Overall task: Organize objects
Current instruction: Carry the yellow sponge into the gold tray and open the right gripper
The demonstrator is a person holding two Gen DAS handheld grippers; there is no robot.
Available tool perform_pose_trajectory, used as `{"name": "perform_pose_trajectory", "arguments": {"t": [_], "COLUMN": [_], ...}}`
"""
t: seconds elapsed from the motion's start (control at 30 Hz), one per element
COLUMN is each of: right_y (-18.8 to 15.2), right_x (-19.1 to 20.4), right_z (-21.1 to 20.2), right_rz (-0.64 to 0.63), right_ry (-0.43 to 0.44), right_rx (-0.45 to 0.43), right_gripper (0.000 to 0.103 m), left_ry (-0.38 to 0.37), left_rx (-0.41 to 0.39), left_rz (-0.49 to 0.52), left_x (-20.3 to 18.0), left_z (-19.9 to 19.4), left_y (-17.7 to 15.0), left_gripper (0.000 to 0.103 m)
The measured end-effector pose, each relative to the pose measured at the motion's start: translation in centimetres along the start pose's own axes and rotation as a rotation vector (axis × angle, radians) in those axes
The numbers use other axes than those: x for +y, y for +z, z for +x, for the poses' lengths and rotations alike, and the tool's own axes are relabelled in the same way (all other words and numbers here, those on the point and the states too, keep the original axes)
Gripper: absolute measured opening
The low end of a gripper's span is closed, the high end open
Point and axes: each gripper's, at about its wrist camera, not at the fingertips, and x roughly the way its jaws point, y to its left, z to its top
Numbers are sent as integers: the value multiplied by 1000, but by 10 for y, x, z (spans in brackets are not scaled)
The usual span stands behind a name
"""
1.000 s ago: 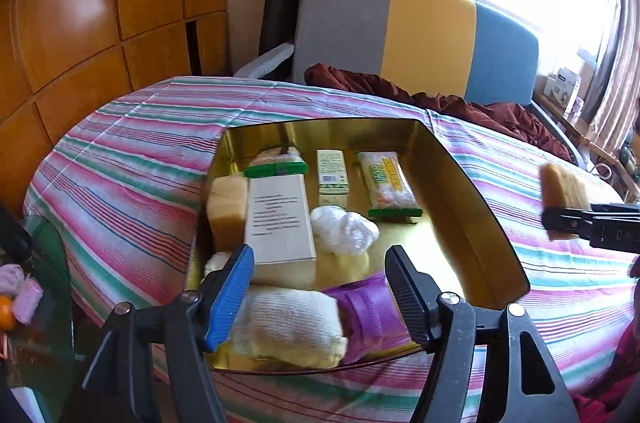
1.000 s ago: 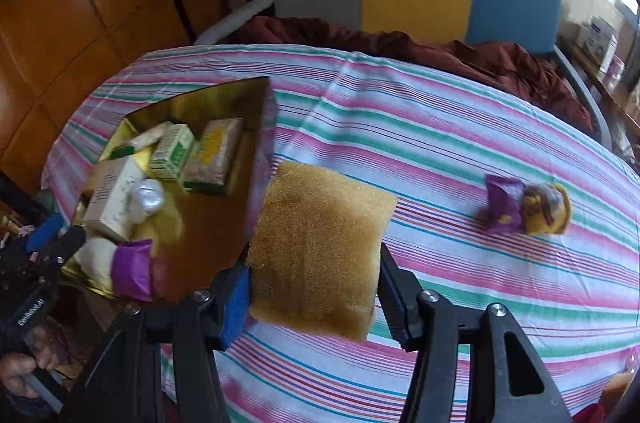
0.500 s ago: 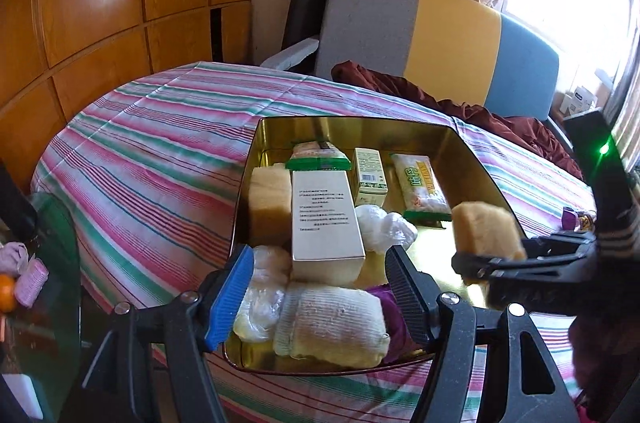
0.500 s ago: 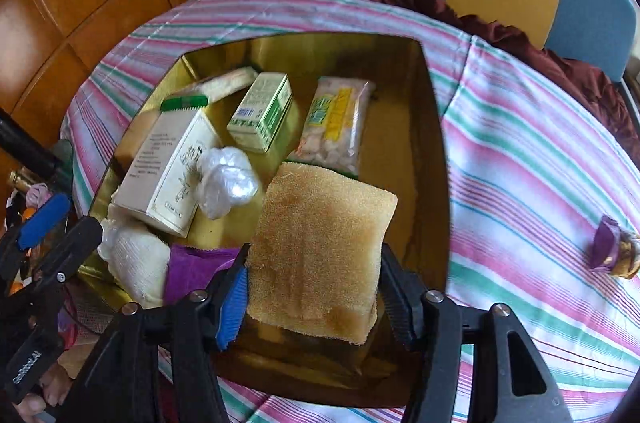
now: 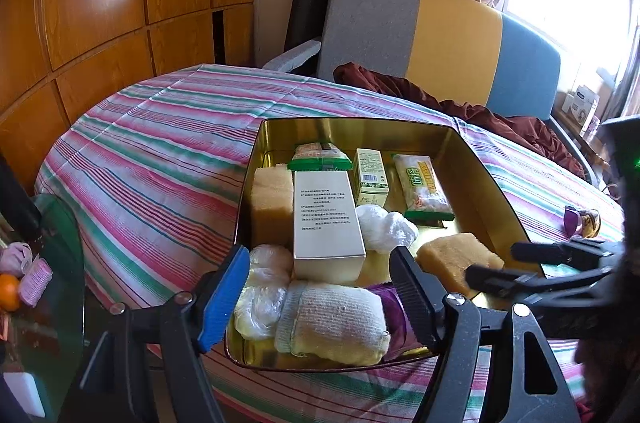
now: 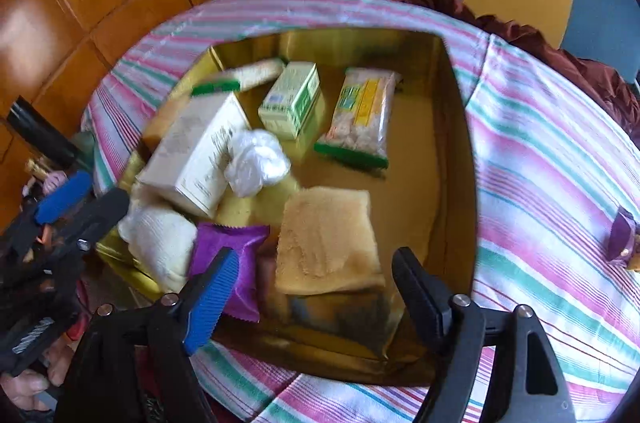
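Released since the earlier frames, when it sat pinched in the right gripper's jaws out over the striped cloth, the yellow sponge (image 6: 326,239) now lies flat on the floor of the gold tin (image 6: 456,127), in its near right part, just right of the purple packet (image 6: 230,255). The right gripper (image 6: 316,283) hangs just above the sponge, its jaws opening, its fingers spread wide on either side and touching nothing. Beyond the sponge inside the tin lie a crumpled white plastic bag (image 6: 256,163), a tall white box (image 6: 196,159), a small green carton (image 6: 292,99) and a snack pack with green ends (image 6: 360,119); a second sponge (image 5: 272,203) stands against the left wall, and a folded white cloth (image 5: 332,319) fills the near left corner. The left gripper (image 5: 320,295) hovers over that near edge, its jaws opening too and its fingers spread, with nothing between them. The tin rests on a striped tablecloth (image 5: 160,151), where a small purple wrapped item (image 5: 580,221) lies well apart to the right. A grey, yellow and blue sofa (image 5: 440,35) stands beyond the table.
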Motion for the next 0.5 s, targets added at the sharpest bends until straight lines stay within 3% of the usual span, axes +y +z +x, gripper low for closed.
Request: {"name": "perform_pose_trajectory", "arguments": {"t": [0.2, 0.5], "right_y": [-6, -22], "right_x": [-24, -89], "right_z": [-35, -60], "right_rz": [44, 175], "right_ry": [-40, -157], "right_rx": [-93, -103], "right_gripper": [80, 80], "left_ry": [-16, -37], "left_rx": [-17, -17], "left_rz": [31, 76], "left_x": [-10, -28], "left_z": [-9, -14], "left_y": [-1, -1], "left_gripper": [73, 75]}}
